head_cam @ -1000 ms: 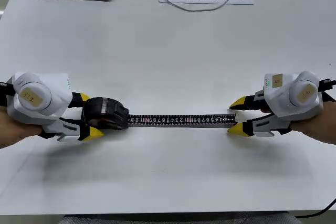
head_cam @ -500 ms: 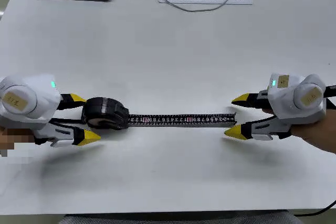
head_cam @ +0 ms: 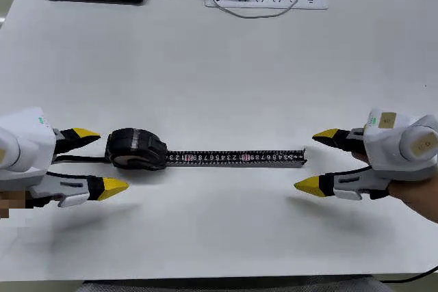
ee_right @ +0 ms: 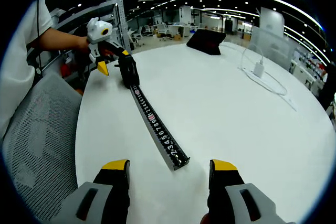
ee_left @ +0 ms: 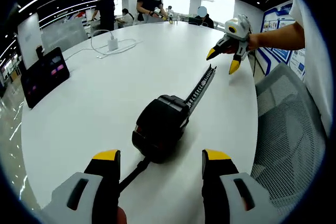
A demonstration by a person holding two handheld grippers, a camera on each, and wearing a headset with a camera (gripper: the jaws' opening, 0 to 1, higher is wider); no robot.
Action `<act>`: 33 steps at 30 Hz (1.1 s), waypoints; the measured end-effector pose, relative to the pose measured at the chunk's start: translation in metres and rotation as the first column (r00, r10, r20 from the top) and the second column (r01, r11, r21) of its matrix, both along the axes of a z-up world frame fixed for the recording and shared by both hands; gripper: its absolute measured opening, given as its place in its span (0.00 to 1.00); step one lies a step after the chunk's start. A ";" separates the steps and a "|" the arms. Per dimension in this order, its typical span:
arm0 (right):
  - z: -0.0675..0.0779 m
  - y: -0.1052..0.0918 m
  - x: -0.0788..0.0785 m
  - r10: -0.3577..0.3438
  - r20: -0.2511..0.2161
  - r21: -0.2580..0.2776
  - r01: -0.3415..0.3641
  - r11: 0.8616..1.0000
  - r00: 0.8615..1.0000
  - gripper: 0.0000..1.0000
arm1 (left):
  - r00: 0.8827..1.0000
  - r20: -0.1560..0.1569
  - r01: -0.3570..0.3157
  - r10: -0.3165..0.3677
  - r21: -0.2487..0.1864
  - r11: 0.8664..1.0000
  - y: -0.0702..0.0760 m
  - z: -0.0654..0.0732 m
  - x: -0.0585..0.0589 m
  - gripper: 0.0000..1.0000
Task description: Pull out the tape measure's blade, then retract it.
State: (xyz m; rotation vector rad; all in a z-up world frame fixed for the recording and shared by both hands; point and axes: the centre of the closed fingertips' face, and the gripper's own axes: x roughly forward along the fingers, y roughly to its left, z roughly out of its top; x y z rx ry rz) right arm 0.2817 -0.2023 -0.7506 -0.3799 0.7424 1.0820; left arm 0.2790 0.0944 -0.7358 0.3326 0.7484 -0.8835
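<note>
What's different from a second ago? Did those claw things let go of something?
Yes. The left gripper released the black tape measure case and drew back. The right gripper backed away from the tip of the numbered metal blade. Case and pulled-out blade lie unmoved on the white table.

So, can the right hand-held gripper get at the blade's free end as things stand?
Probably yes: the right hand-held gripper is open and the blade's free end lies just ahead, nothing between.
</note>
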 end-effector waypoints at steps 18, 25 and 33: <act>0.017 -0.004 -0.013 -0.056 0.019 0.020 0.056 0.998 0.998 0.70 | 0.997 0.022 -0.075 0.076 -0.042 0.996 -0.005 0.010 -0.022 0.69; 0.024 -0.005 -0.018 -0.087 0.034 0.034 0.086 0.996 0.996 0.73 | 0.993 0.040 -0.109 0.111 -0.057 0.992 -0.003 0.014 -0.028 0.71; 0.025 -0.007 -0.021 -0.107 0.047 0.023 0.106 0.994 0.993 0.76 | 0.987 0.058 -0.149 0.153 -0.069 0.986 0.000 0.017 -0.032 0.76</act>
